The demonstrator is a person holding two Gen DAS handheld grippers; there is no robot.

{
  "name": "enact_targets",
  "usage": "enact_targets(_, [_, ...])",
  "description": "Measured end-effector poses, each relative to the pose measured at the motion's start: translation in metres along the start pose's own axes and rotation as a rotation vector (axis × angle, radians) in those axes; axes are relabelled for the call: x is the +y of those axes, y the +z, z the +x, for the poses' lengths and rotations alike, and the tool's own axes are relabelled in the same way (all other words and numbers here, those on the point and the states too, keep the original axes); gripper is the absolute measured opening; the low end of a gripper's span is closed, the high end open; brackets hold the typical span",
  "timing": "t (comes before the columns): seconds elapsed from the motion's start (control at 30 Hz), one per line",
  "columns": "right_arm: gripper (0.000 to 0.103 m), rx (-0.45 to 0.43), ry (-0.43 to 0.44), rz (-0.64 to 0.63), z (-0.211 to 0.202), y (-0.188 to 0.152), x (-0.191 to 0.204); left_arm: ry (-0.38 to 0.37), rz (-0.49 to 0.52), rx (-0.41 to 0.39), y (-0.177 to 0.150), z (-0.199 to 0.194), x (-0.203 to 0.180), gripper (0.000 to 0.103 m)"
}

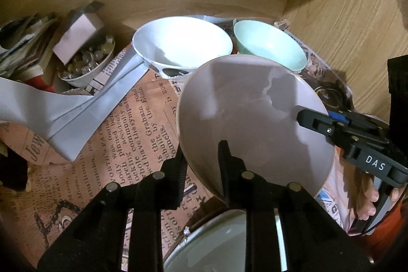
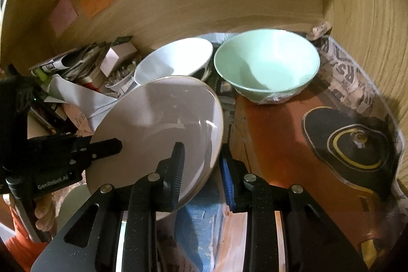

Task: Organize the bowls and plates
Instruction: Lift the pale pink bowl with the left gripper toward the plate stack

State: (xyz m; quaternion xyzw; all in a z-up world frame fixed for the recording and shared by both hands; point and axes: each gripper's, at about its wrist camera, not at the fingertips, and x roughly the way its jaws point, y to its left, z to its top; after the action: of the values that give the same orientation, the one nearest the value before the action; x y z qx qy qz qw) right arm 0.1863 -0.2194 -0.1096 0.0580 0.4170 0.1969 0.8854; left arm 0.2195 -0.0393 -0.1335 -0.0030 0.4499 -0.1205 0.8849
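A pale grey plate (image 1: pixel 255 114) (image 2: pixel 158 114) hangs tilted above the paper-lined shelf, held by both grippers. My left gripper (image 1: pixel 202 165) is shut on its near rim, one finger over the face and one under. In the right wrist view the left gripper (image 2: pixel 114 144) reaches in from the left. My right gripper (image 2: pixel 202 159) is shut on the plate's right rim; from the left wrist it shows as the right gripper (image 1: pixel 306 116) entering at the right. Behind the plate stand a white bowl (image 1: pixel 182 42) (image 2: pixel 176 55) and a mint green bowl (image 1: pixel 270 45) (image 2: pixel 267 63). Another pale plate (image 1: pixel 216 241) lies below the left gripper.
Wooden walls (image 2: pixel 204 4) close the back and right side. A small bowl of beads (image 1: pixel 84 63) and a stack of papers (image 1: pixel 23 42) crowd the back left. Printed newspaper (image 1: pixel 122 131) lines the shelf floor. A person's fingers (image 1: pixel 369 200) grip the right handle.
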Motion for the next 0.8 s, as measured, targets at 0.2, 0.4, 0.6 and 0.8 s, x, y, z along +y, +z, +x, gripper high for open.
enact_targets(0.2, [0.025,-0.041,-0.004,-0.026,-0.017,0.002,0.014,-0.007,-0.014,-0.054,-0.003,-0.021,0.003,0.023])
enact_targets(0.4, [0.025,-0.075,0.010,-0.049,-0.030,0.004,0.029,0.001,-0.026,-0.108,-0.012,-0.048,0.005,0.023])
enact_targets(0.6, [0.025,-0.107,0.034,-0.076,-0.041,0.002,0.048,0.010,-0.047,-0.154,-0.021,-0.071,0.011,0.023])
enact_targets(0.8, [0.025,-0.128,0.053,-0.103,-0.047,-0.001,0.067,0.029,-0.073,-0.205,-0.034,-0.094,0.016,0.023])
